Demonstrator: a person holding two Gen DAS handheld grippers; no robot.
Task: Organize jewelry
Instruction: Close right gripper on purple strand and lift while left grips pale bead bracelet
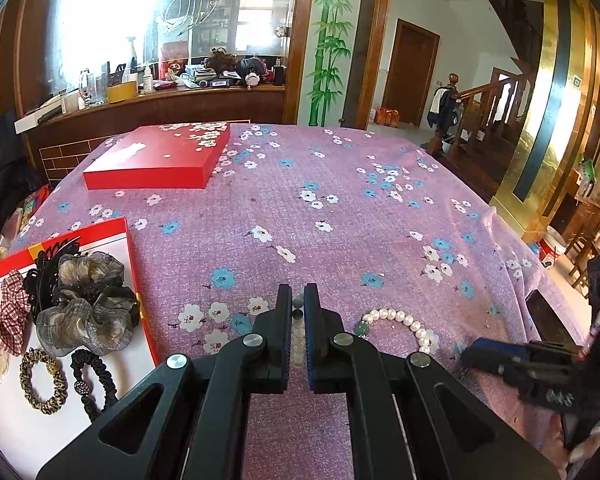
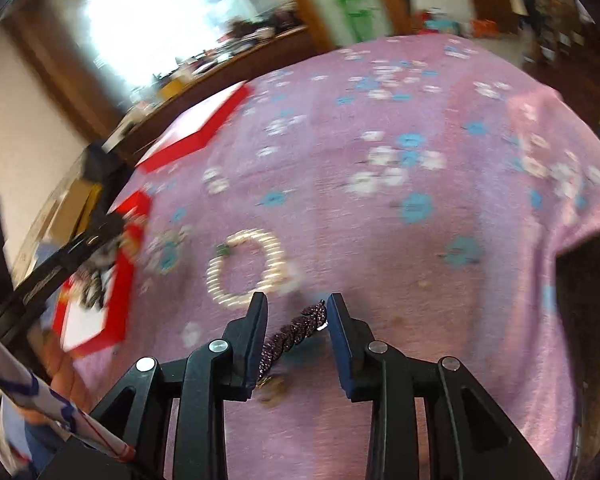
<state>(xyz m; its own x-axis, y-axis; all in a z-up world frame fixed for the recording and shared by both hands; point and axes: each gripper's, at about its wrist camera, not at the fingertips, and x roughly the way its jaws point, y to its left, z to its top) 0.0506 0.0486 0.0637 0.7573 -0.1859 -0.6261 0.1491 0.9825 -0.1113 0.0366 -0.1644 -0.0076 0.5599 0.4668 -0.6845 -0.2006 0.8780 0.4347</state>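
A bead bracelet [image 1: 298, 322] is clamped in the left claw [image 1: 298, 308] above the worktop [image 1: 340, 208], while the right claw [image 2: 296, 308] is held apart around a purple chain [image 2: 292, 336], probably to be closed next.

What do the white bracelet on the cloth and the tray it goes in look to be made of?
Bracelet: glossy round pearl-like beads, real or imitation unclear, plus one green stone-like bead. Tray: red walls with a matte white floor, likely cardboard.

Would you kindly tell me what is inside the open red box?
The open red box holds scrunchies, including a gingham one, a black claw clip and hair ties. Anything beneath the pile is covered.
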